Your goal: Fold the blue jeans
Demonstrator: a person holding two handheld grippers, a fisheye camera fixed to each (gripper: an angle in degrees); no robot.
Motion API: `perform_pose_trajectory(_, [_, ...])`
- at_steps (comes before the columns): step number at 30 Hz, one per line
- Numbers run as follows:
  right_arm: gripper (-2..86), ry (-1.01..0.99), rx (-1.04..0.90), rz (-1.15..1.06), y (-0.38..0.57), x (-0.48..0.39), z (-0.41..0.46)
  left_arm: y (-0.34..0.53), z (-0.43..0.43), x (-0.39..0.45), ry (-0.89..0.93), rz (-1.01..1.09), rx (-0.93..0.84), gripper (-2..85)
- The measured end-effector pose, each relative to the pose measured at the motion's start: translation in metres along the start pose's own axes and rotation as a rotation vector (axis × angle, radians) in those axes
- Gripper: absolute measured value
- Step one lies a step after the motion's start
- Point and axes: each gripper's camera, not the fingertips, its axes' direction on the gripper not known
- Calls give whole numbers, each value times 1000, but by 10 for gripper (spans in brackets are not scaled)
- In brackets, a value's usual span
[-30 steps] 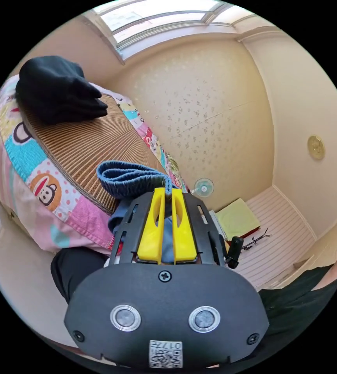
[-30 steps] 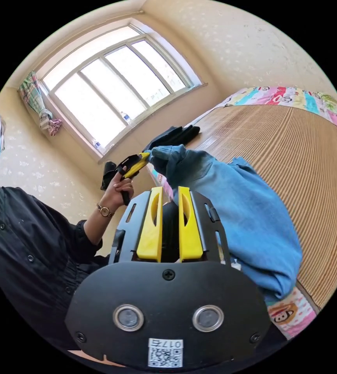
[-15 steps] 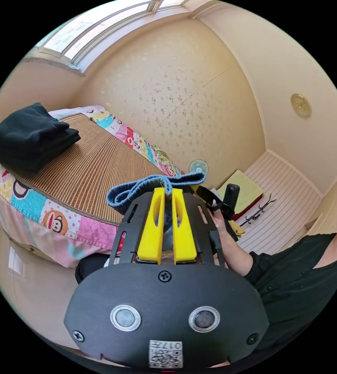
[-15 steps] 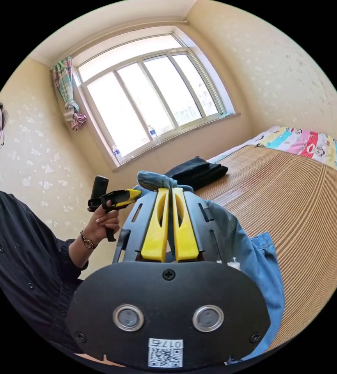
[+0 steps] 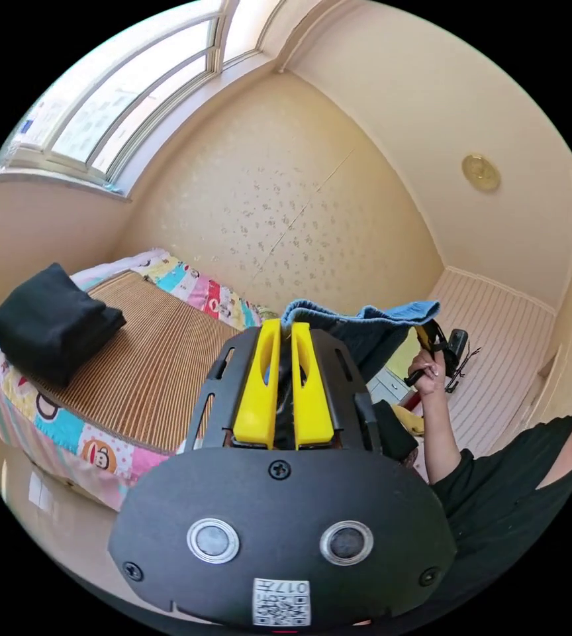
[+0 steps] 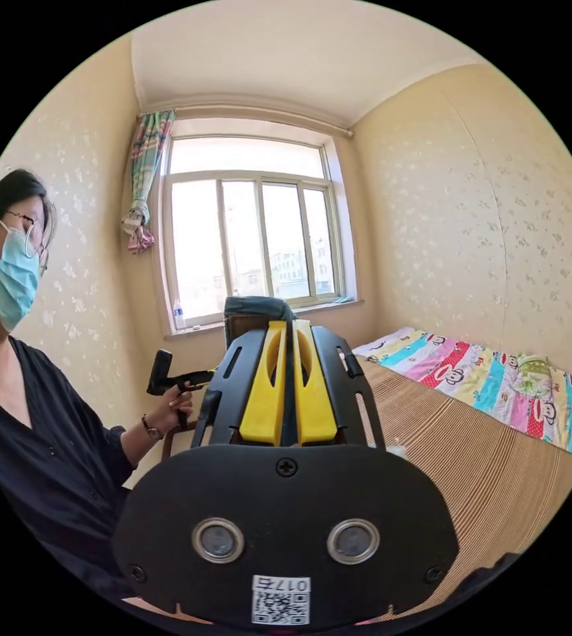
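Denim jeans (image 5: 365, 324) hang in the air above the bed (image 5: 147, 344), waistband stretched between left gripper (image 5: 279, 328) and right gripper (image 6: 285, 328), each with jaws clamped on it.

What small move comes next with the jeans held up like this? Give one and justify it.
Probably lower both grippers toward the woven mat and lay the jeans flat. The left gripper and right gripper each pinch denim in the air, so no fold can be made yet.
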Motion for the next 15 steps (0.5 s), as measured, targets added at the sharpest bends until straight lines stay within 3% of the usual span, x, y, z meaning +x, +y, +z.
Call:
perform_pose_trajectory(8, [16, -222, 126, -47, -141, -5, -110, -118, -14, 170, 190, 385, 263, 24])
perform_pose_trajectory(11, [16, -161, 77, -74, -209, -19, -134, -161, -6, 224, 167, 472, 252, 24])
perform_pose_trajectory(15, [17, 29, 16, -82, -292, -46, -137, -205, -13, 264, 268, 376, 249, 23])
